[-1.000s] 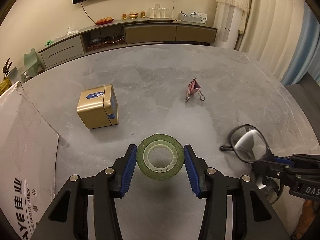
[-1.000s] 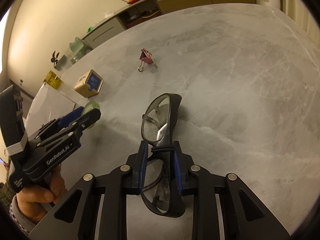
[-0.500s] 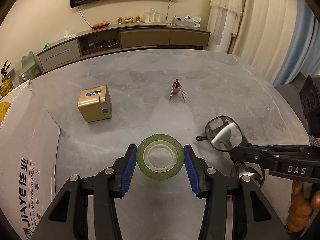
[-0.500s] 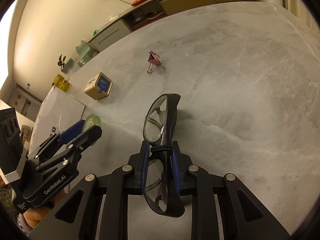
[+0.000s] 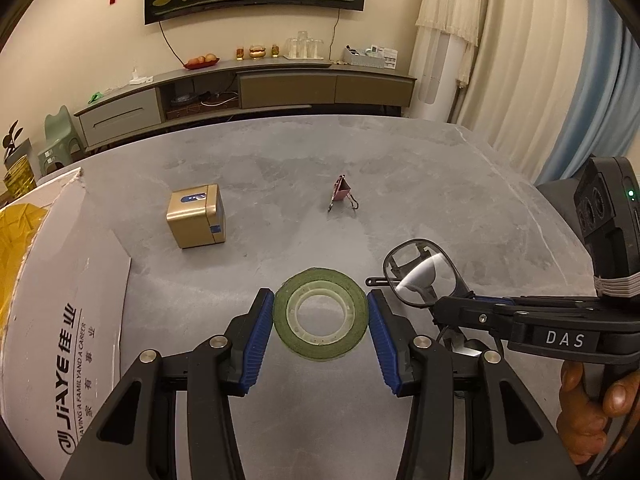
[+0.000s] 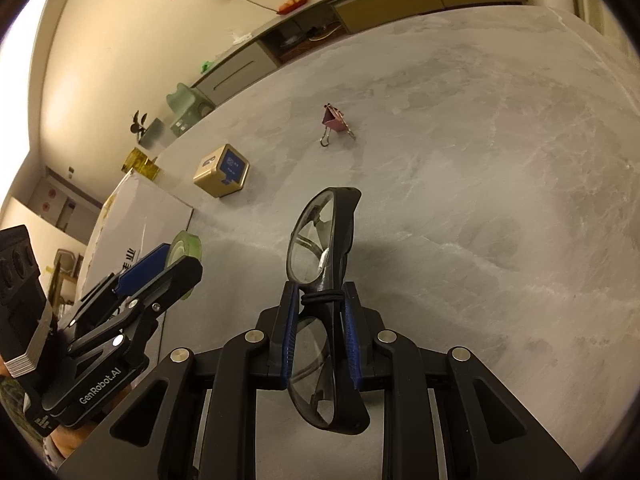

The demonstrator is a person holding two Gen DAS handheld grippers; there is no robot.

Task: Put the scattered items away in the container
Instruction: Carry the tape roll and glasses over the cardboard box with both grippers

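Left tongs (image 5: pixel 320 322) pinch a green tape roll with a clear core (image 5: pixel 320 312); right tongs (image 6: pixel 318 334) clamp black-framed glasses (image 6: pixel 320 248) above the grey stone worktop (image 6: pixel 480 160), white cardboard box (image 5: pixel 60 300) at nine o'clock.

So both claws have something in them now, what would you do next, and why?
Probably swing both leftward to the white box and drop the items in. The left gripper grips the green tape roll between its fingers, and the right gripper pinches the black glasses, both apparently held above the table. The gold box and pink binder clip wait their turn.
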